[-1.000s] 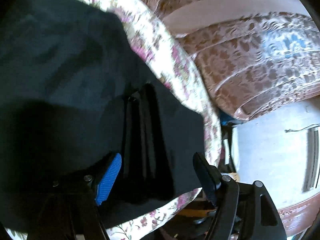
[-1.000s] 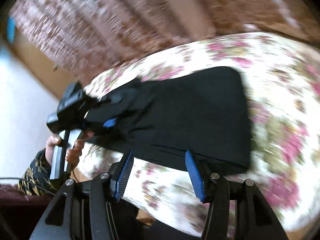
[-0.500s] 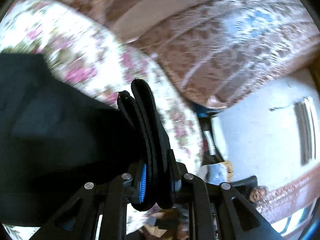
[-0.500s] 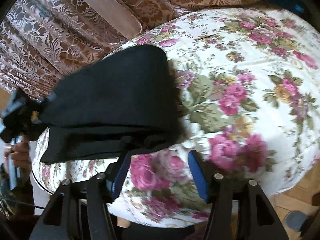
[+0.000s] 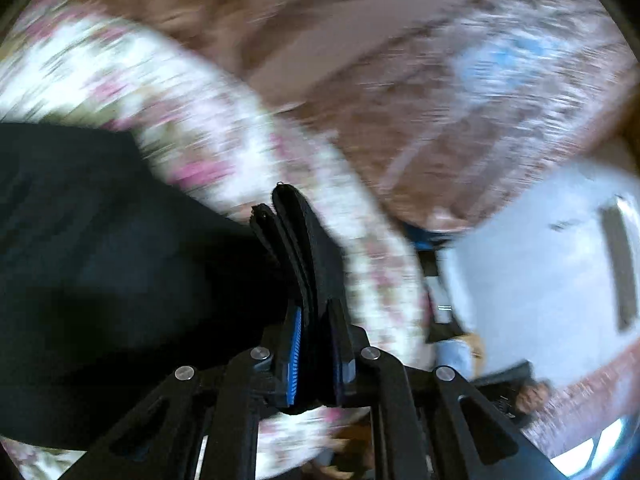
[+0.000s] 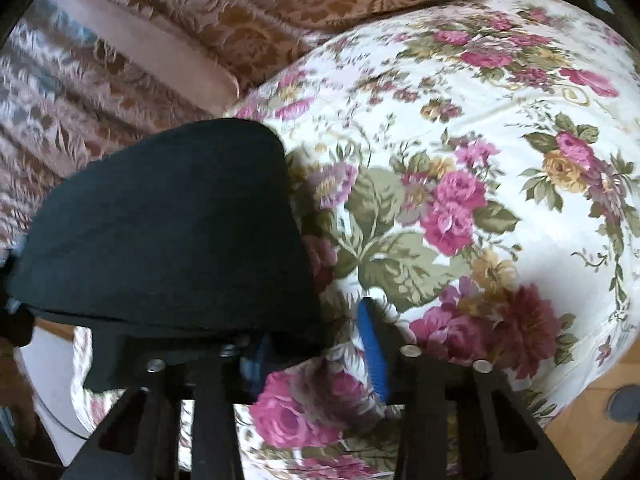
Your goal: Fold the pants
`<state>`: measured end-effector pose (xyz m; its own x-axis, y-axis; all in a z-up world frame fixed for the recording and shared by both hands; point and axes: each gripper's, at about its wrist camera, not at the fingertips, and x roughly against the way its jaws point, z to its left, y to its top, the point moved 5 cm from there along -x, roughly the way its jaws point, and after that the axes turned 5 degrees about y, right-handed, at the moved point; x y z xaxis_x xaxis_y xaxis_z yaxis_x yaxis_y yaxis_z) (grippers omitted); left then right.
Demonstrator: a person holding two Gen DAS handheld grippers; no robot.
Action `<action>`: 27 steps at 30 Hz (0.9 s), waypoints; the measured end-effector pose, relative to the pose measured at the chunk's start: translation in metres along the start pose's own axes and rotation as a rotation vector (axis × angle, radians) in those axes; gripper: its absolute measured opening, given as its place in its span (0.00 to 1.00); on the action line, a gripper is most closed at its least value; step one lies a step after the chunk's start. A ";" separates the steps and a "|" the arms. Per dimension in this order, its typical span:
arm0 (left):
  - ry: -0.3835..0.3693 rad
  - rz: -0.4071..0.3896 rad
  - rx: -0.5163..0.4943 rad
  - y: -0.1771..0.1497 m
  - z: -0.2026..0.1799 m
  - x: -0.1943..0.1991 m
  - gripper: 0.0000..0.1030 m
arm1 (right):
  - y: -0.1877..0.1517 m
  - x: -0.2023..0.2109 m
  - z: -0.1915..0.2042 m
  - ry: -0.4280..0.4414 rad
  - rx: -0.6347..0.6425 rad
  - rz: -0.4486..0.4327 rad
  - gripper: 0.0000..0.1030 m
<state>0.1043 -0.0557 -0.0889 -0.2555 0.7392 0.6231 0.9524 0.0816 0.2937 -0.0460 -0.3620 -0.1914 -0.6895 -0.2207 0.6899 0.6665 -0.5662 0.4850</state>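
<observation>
While my left gripper [image 5: 314,354] clamps the pants [image 6: 168,232] edge at 6 o'clock, my right gripper [image 6: 316,360] stands open, one finger under the hem. Pants lie on the bedspread [image 6: 500,160]; layers may slip if unevenly pulled.

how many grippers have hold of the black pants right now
1. The left gripper is shut on the stacked edge of the black pants. The right gripper is open at the pants' near corner; one finger is hidden under the cloth.
</observation>
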 end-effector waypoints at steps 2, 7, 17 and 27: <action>0.067 0.038 0.055 -0.009 0.036 -0.016 0.12 | -0.001 -0.005 0.004 -0.019 0.035 0.004 0.34; 0.124 0.032 0.014 -0.025 0.053 -0.026 0.11 | 0.000 -0.008 0.010 -0.029 0.098 0.055 0.42; 0.227 -0.043 -0.147 -0.032 0.036 -0.022 0.11 | 0.024 0.054 0.031 0.066 0.249 0.080 0.59; 0.311 -0.075 -0.221 -0.043 0.035 -0.023 0.12 | 0.083 -0.044 0.120 0.138 0.271 0.059 0.59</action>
<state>0.0756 -0.0528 -0.1414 -0.3941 0.4955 0.7741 0.8788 -0.0435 0.4752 0.0739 -0.3044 -0.1171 -0.6667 -0.3632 0.6508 0.7453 -0.3210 0.5843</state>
